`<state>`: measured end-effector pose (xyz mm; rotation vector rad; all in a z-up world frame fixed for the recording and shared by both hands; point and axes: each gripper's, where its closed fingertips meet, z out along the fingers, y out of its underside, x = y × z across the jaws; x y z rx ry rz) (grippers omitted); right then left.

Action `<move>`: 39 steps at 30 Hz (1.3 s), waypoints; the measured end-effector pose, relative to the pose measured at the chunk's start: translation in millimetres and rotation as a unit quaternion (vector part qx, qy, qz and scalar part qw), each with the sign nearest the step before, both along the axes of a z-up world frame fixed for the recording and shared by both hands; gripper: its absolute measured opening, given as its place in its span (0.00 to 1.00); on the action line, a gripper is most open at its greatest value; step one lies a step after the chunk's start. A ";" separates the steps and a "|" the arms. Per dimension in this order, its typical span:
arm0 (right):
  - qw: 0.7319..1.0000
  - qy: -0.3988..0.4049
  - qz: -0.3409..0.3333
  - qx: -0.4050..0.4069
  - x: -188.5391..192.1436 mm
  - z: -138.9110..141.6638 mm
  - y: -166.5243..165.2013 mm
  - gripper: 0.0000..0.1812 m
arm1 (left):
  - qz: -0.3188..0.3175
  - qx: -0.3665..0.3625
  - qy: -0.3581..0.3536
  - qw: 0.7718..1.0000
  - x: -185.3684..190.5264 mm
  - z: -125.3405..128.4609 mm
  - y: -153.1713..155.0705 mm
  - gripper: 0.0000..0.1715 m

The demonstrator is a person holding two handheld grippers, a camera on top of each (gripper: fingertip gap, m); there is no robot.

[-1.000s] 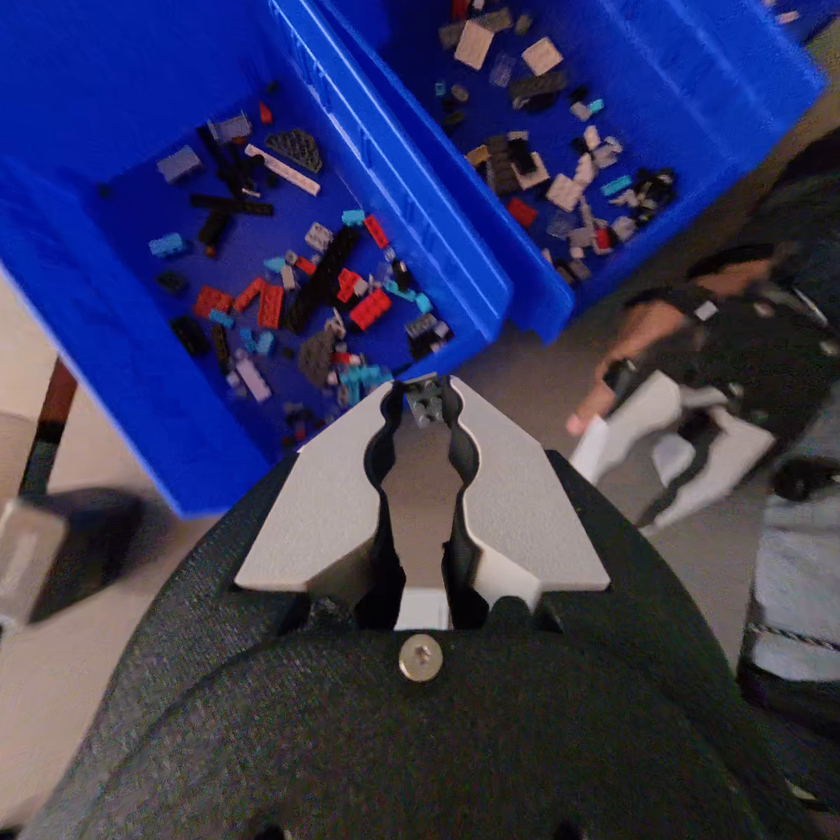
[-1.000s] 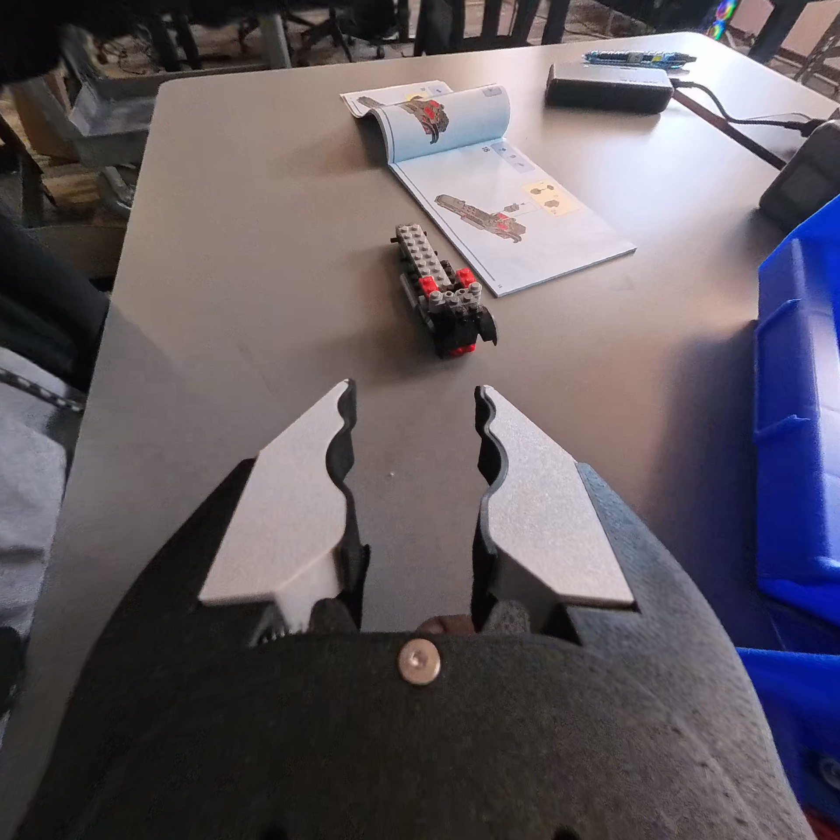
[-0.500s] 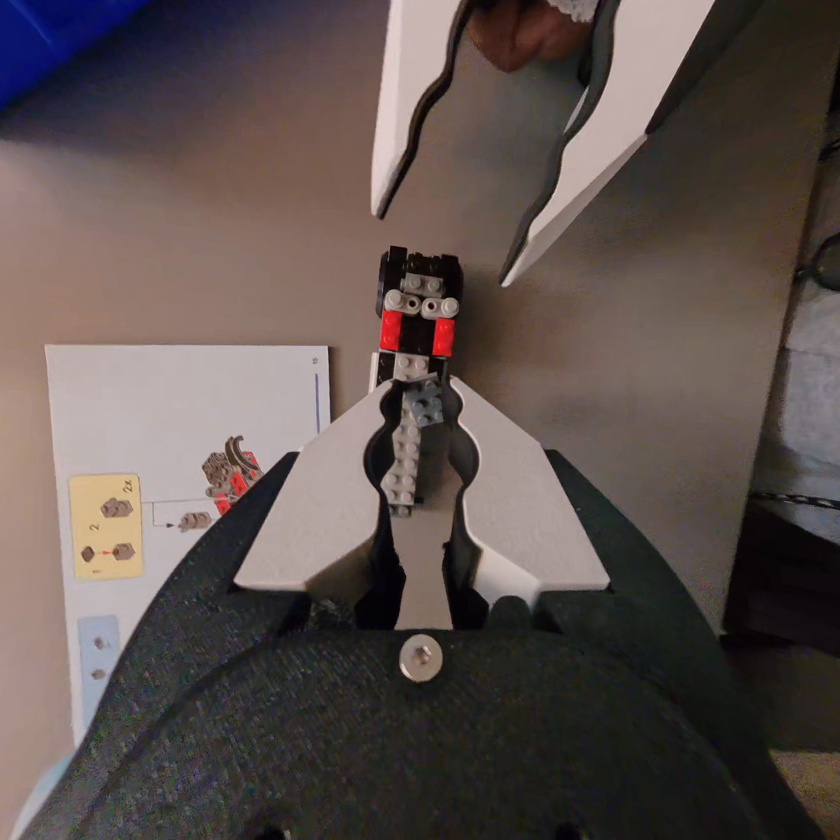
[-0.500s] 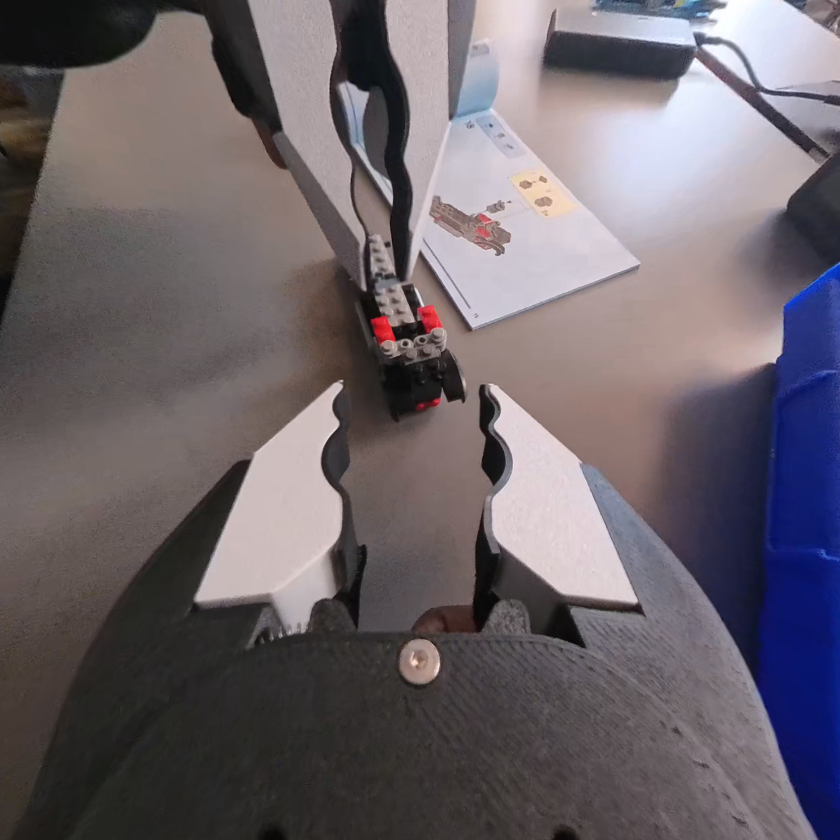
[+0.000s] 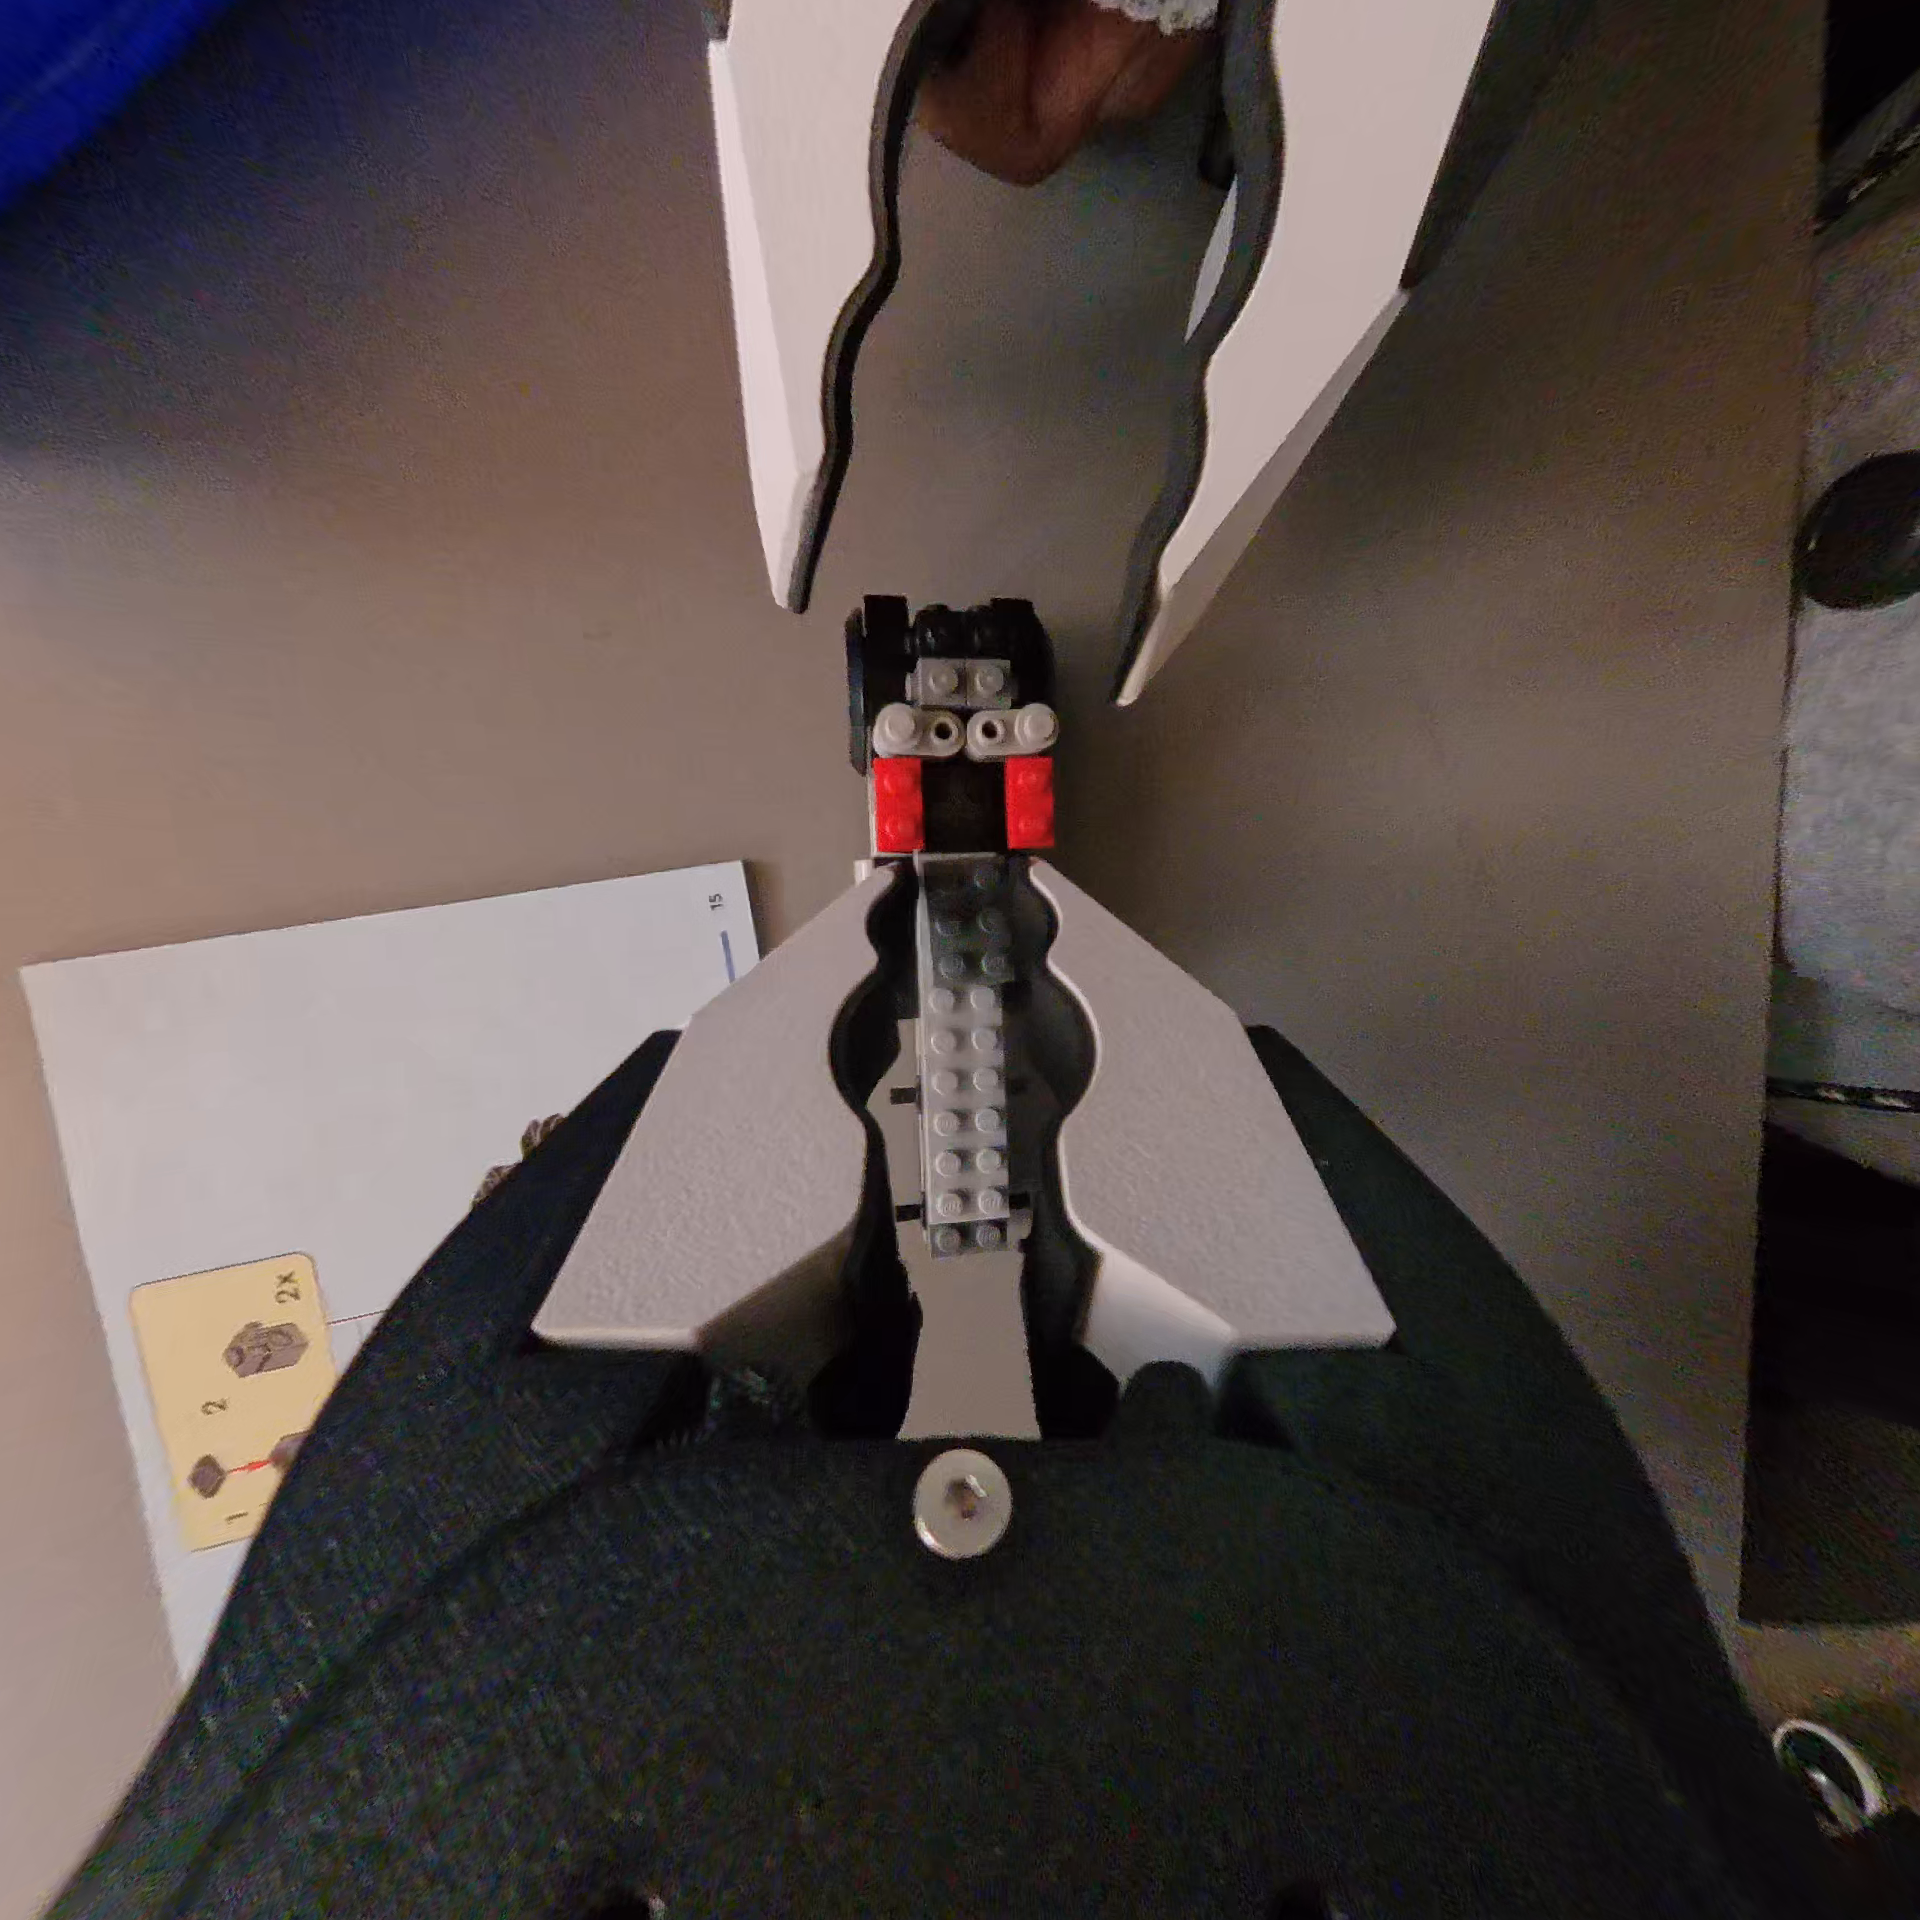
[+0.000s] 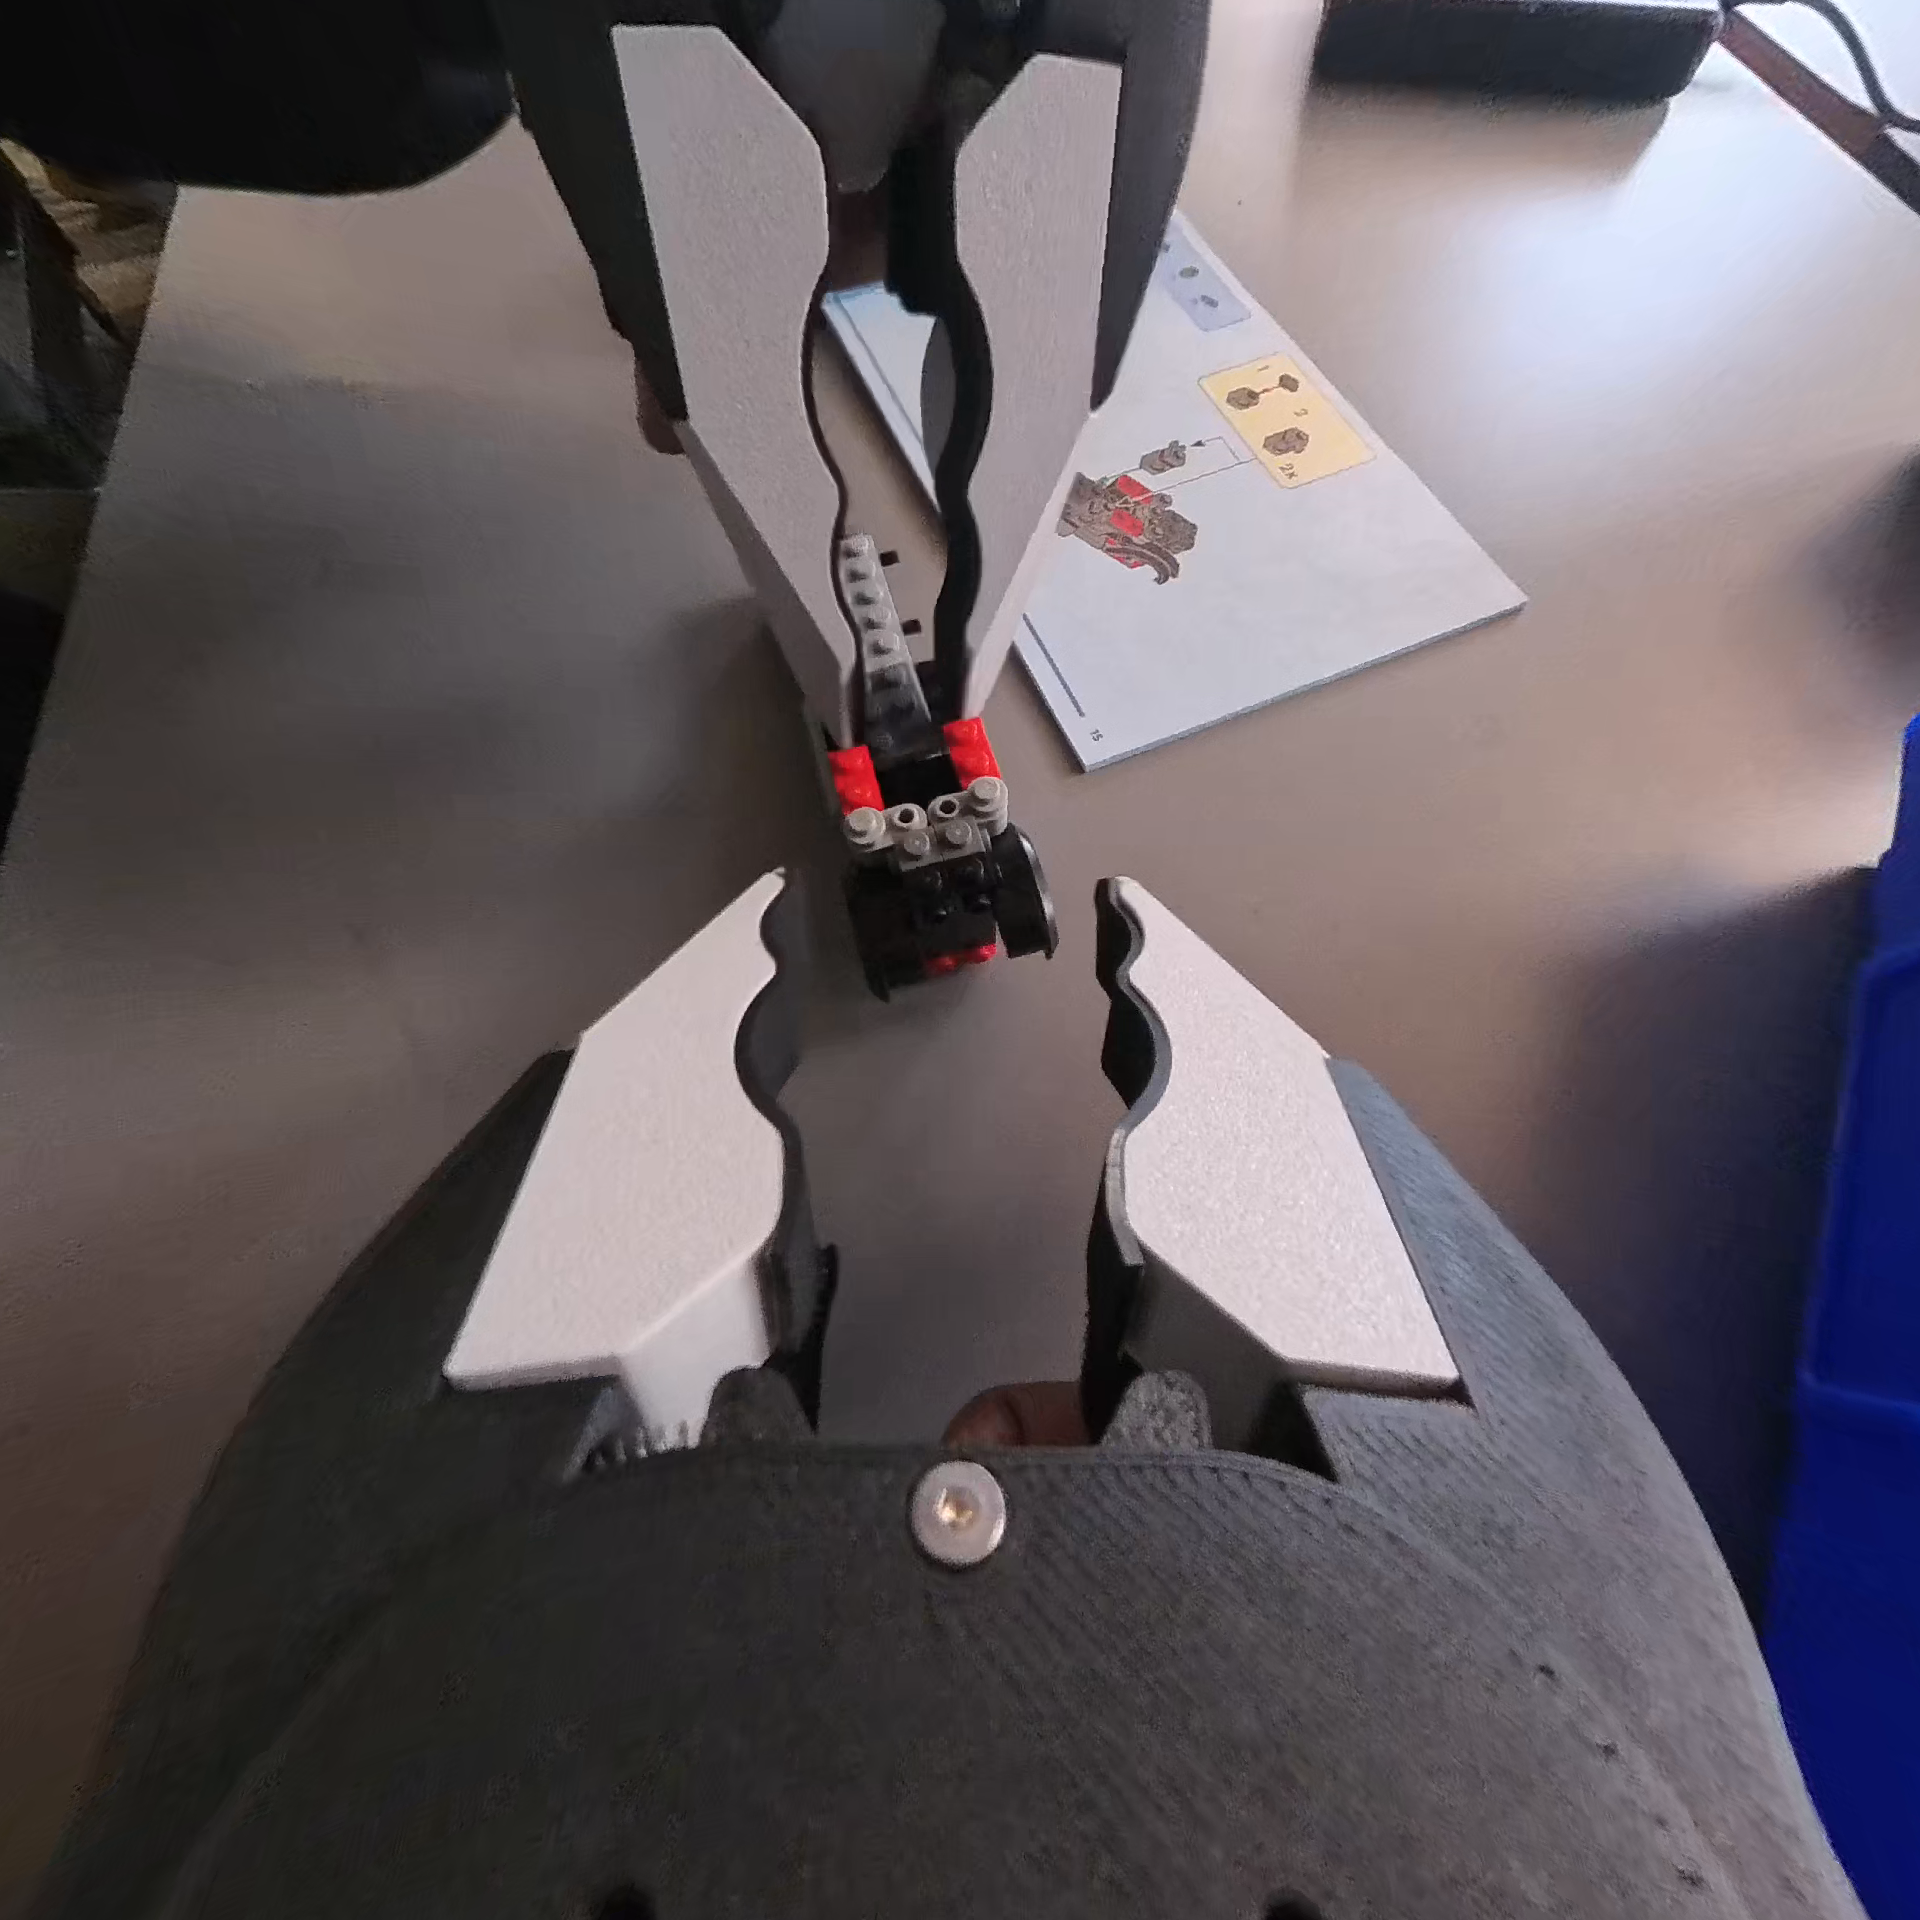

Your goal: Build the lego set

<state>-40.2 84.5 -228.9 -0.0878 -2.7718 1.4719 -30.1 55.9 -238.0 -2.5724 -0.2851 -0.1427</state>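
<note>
The lego model (image 5: 961, 727) lies on the grey table, with a black end, two red bricks and a long light grey plate; it also shows in the right wrist view (image 6: 935, 883). My left gripper (image 5: 966, 878) is shut on a small dark grey plate (image 5: 971, 925) and holds it on the long plate just behind the red bricks. It enters the right wrist view (image 6: 904, 722) from above. My right gripper (image 6: 940, 888) is open and empty, its fingertips on either side of the model's black end without touching it. It reaches down from the top of the left wrist view (image 5: 958, 649).
An open instruction booklet (image 6: 1247, 582) lies beside the model and also shows in the left wrist view (image 5: 364, 1091). A blue bin (image 6: 1860, 1247) stands at the right. A black box (image 6: 1507, 52) and cables lie at the far right. The table edge (image 5: 1766, 935) runs close by. Both grippers' tips are close together, under 4 cm apart.
My left gripper carried the dark grey plate from the blue bins to the model and lowered it onto the long plate. My right gripper moved forward to the model's black end, still open.
</note>
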 end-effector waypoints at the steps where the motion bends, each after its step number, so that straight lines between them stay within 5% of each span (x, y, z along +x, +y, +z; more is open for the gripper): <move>1: 1.000 0.000 0.003 0.001 0.4 -0.4 -0.2 0.32 | 0.004 0.006 -0.003 1.000 -0.1 -0.5 -0.1 0.11; 10: 0.999 0.016 0.035 0.023 3.8 -6.5 -4.0 0.32 | 0.102 0.109 0.005 0.989 7.6 25.5 -16.9 0.16; 22: 0.993 0.052 0.081 0.066 -0.1 -19.1 -13.0 0.36 | 0.301 0.246 -0.051 0.920 46.3 33.1 -48.1 0.18; 29: 0.990 0.055 0.103 0.083 2.9 -24.6 -16.7 0.26 | 0.457 0.275 -0.141 0.834 37.9 15.7 -66.1 0.18; 39: 0.994 0.042 0.095 0.035 0.9 -10.7 -16.4 0.26 | 0.528 0.349 -0.206 0.746 23.9 10.3 -72.0 0.25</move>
